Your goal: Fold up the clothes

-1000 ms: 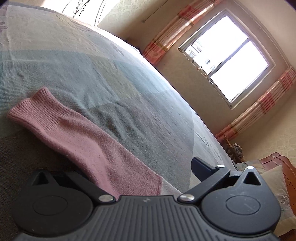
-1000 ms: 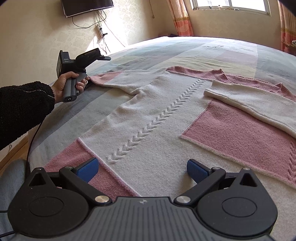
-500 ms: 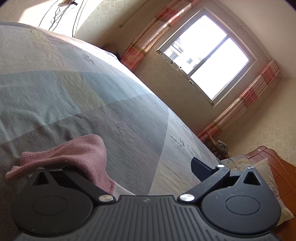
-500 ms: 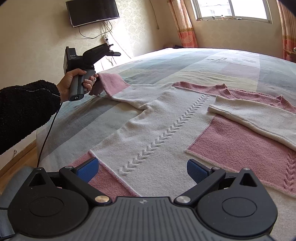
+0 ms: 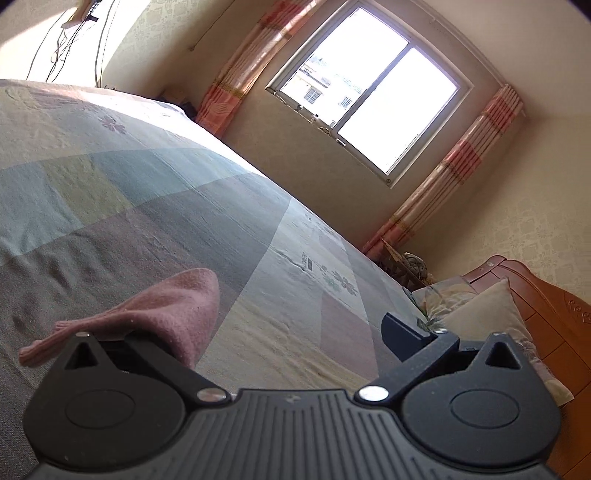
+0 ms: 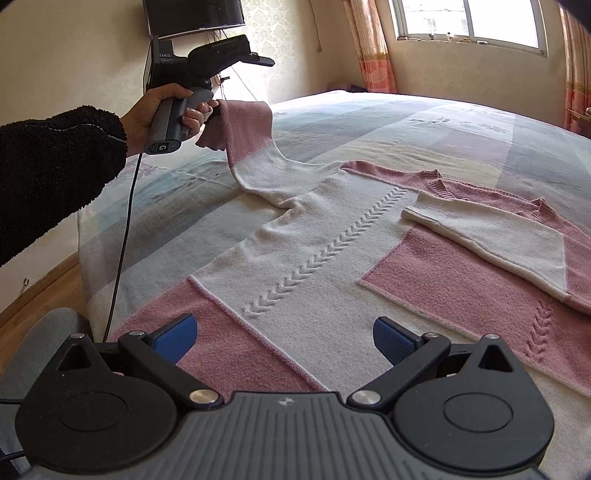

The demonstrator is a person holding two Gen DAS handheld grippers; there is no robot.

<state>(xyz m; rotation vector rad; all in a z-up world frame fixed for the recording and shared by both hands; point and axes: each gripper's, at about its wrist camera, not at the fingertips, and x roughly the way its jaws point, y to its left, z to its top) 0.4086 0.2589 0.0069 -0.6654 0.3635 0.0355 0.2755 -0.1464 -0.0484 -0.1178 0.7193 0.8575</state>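
A pink and cream knit sweater [image 6: 314, 240] lies flat on the bed, its right sleeve [image 6: 491, 236] folded across the chest. The left sleeve's pink cuff end [image 6: 247, 125] is lifted off the bed and hangs draped over the lower finger of my left gripper [image 6: 243, 86], held by a hand [image 6: 155, 107] in a black fleece sleeve. In the left wrist view the pink cuff [image 5: 177, 306] covers the left finger; my left gripper [image 5: 284, 332] has its jaws wide apart. My right gripper [image 6: 284, 334] hovers open above the sweater's hem, holding nothing.
The patchwork bedspread [image 6: 443, 129] fills the room's middle. A wall TV [image 6: 192, 14] hangs behind the left gripper, whose cable [image 6: 122, 236] trails down to the wood floor [image 6: 33, 295]. Pillows [image 5: 480, 314] and a wooden headboard [image 5: 546, 314] sit at the far end.
The left gripper has risen from the bed with the pink cuff hanging over its finger, pulling the left sleeve up. The right gripper has stayed over the hem.
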